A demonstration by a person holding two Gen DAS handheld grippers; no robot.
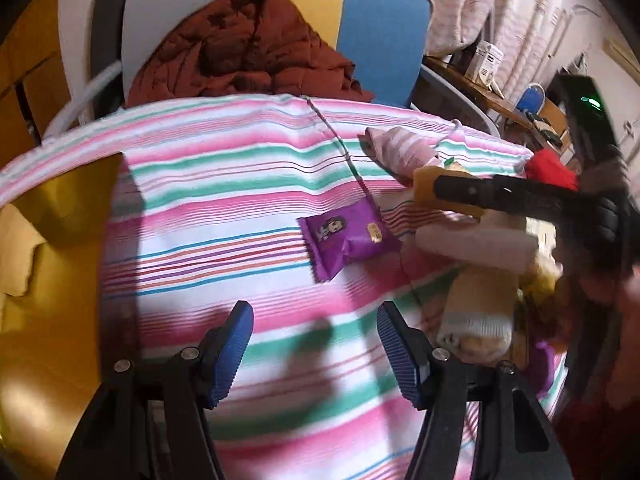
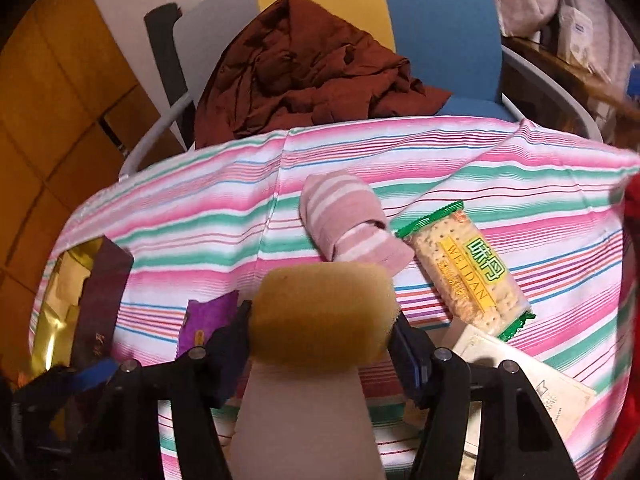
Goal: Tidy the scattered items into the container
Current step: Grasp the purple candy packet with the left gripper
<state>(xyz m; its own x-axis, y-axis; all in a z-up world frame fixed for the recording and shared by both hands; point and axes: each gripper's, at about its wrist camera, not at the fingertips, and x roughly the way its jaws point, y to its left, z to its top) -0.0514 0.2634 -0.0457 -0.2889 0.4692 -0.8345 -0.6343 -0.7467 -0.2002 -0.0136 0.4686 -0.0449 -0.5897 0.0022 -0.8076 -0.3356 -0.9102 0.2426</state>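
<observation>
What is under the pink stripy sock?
The pink striped sock lies on the striped cloth, its end beside the cracker packet. Whatever is beneath the cloth stays covered.

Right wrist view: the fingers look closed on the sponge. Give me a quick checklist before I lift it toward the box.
1. Right gripper pinching the yellow sponge on both sides: ok.
2. Grip centred on sponge: ok.
3. Sponge clear of the pink sock and cracker packet: cannot tell, the sock's end sits right behind it.
4. Left gripper open and holding nothing: ok.
5. Purple snack packet still on the striped cloth: ok.
6. Gold-lined box open, at left: ok.
</observation>
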